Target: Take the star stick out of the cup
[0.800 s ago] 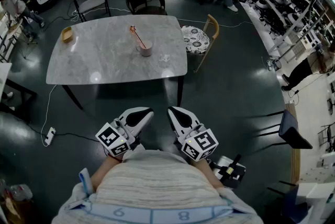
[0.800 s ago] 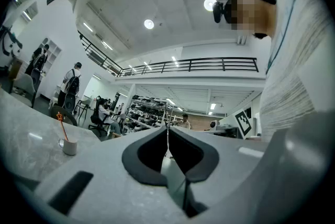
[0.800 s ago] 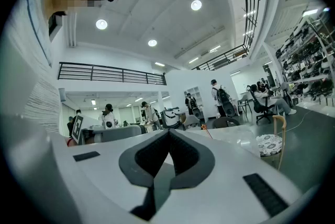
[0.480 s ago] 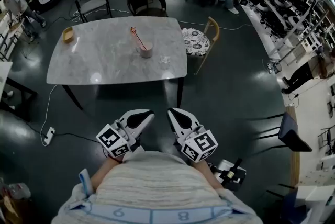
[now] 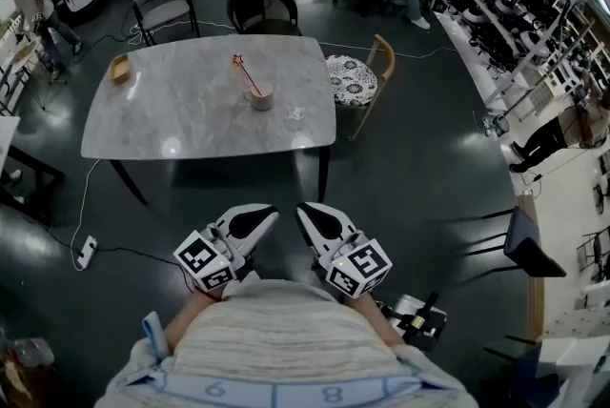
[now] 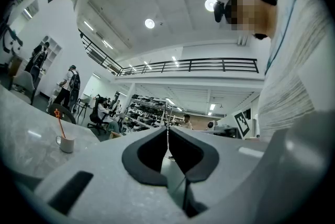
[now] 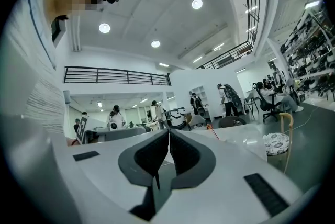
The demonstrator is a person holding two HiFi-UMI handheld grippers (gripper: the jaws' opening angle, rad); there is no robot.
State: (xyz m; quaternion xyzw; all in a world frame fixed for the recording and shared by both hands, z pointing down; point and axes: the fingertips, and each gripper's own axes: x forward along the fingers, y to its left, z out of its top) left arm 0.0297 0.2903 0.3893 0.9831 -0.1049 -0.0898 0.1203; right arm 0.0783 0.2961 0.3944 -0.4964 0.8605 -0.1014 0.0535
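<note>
1. Worktop [image 5: 181, 125] of grey marble stands on the dark floor at the far side of the scene, well apart from both grippers.
2. The cup [image 5: 262, 97] sits on the worktop, somewhat right of its middle and clear of every edge.
3. The star stick [image 5: 246, 76] stands inside the cup and leans to the far left, its star end well above the rim.
4. A wooden bowl [image 5: 119, 66] rests near the worktop's far-left corner. A small pale object [image 5: 294, 115] lies just near and right of the cup, too small to identify.
5. The left hand-held gripper [image 5: 267, 214] is held low, close in front of the person's body. Its jaws are pressed together with nothing between them. In its own view the cup and stick appear far off to the left.
6. The right hand-held gripper [image 5: 309, 212] sits just beside the left one, also close to the body. Its jaws are likewise closed on nothing.
7. A chair with a patterned cushion [image 5: 354, 75] stands at the worktop's right end. A grey chair [image 5: 164, 0] and a dark round chair [image 5: 263, 9] stand beyond its far edge.
8. People stand and sit at the far end of the room.
</note>
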